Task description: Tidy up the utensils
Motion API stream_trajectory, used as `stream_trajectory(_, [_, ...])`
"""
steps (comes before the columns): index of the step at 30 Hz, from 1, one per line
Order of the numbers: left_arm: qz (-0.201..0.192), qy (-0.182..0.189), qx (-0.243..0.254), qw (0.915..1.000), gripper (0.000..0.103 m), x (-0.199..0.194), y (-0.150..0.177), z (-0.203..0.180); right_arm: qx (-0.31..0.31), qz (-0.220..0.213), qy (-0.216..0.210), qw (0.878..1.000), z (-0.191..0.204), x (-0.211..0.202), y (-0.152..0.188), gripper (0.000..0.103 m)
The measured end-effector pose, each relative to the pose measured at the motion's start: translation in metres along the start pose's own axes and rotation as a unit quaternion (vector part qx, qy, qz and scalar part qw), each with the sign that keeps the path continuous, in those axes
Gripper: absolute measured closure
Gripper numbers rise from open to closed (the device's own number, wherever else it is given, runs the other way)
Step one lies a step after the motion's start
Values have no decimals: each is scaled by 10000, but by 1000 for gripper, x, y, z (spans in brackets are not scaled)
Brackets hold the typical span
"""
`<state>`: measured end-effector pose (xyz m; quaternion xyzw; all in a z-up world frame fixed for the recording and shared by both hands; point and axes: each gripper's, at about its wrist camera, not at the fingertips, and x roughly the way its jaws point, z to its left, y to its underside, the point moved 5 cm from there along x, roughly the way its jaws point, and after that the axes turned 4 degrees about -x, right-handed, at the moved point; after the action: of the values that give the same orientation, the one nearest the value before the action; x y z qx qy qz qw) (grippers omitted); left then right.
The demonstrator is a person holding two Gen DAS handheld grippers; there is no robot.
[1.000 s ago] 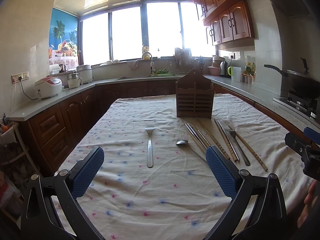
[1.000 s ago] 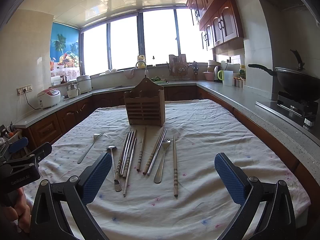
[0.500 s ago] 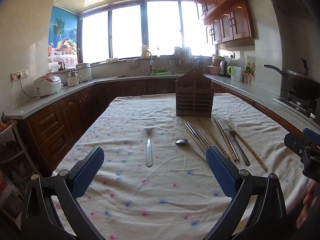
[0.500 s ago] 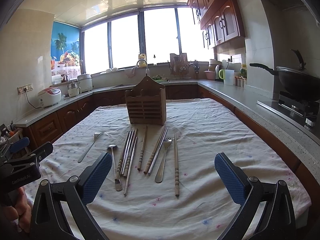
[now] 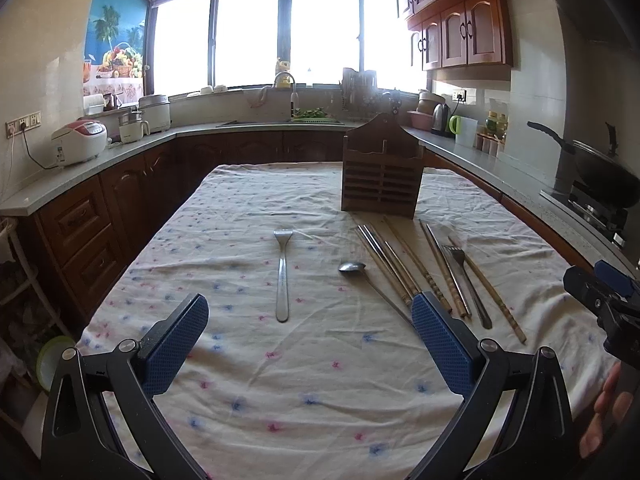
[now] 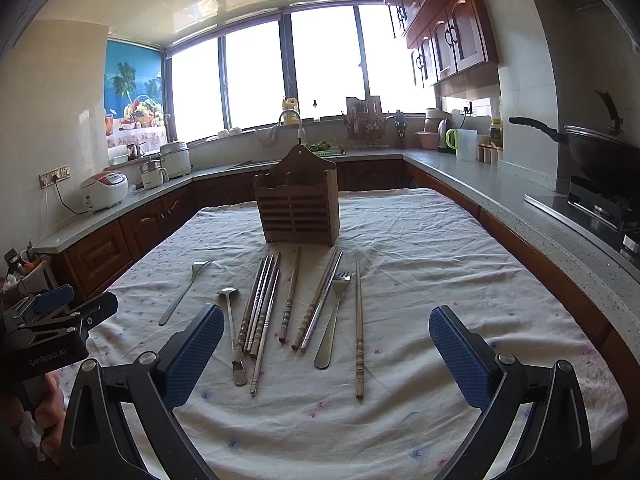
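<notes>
A brown wooden utensil holder (image 5: 381,176) (image 6: 298,208) stands upright on the flowered tablecloth. In front of it lie several chopsticks (image 5: 404,264) (image 6: 262,304), a spoon (image 5: 352,267) (image 6: 229,293), a fork among them (image 5: 460,272) (image 6: 334,312), and a second fork apart to the left (image 5: 282,276) (image 6: 185,290). My left gripper (image 5: 310,344) is open and empty above the cloth, short of the lone fork. My right gripper (image 6: 326,358) is open and empty, hovering near the chopstick handles.
The table (image 5: 280,380) is ringed by kitchen counters (image 6: 500,184) with dark cabinets. A rice cooker (image 5: 78,140) stands on the left counter, a wok on a stove (image 6: 600,156) on the right. The other hand-held gripper shows at each view's edge (image 5: 604,296) (image 6: 48,328).
Both views shifted only slightly; the right gripper's view edged a little closer to the utensils. Nothing on the table has moved and both grippers stay open.
</notes>
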<state>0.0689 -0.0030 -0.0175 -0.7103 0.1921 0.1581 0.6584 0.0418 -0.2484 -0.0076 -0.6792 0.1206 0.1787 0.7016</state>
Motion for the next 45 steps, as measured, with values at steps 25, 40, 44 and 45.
stream_trajectory(25, [2188,591,-383,9732,26,135,-20,-26,737,1689,-667,9806,-32,140,-24,50])
stream_trajectory(40, [2872,673,-393,9547,50,185,-4,-41,686,2613,-879,9588,-37,216,-2,70])
stream_trajectory(44, [2854,629,-287,9559,68,193,-6,-44,807,2648,-1009,9556,-40,222,-4,80])
stream_trajectory(45, [2856,628,-270,9559,75,195,-7,-44,856,2623,-1070,9552,-41,222,-5,80])
